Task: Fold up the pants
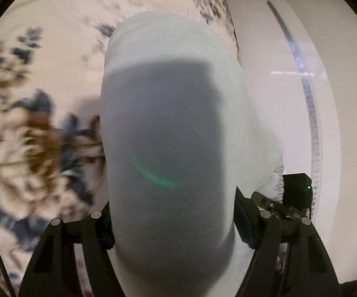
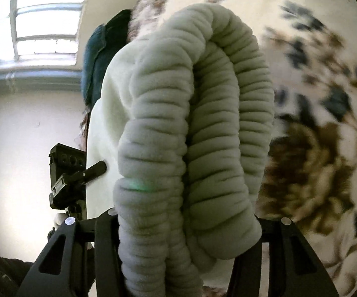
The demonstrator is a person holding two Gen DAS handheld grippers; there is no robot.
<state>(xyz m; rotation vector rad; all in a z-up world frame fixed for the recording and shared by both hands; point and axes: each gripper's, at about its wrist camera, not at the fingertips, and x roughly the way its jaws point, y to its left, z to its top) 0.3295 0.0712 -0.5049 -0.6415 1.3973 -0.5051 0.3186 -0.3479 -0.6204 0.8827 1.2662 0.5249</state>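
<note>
Floral-patterned surface (image 1: 42,128) beneath; dark blue garment (image 2: 99,57) at its edge.

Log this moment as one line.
task: fold pants | left gripper: shut on pants | right gripper: shut on elastic waistband | pants over floral bedspread | fold: not yet done

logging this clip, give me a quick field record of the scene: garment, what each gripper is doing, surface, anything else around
garment: pale fleece pants, lifted off the surface
left gripper: shut on a smooth fold of the pants
right gripper: shut on the ribbed elastic waistband
surface: floral bedspread, blurred
other: dark blue garment near the window
</note>
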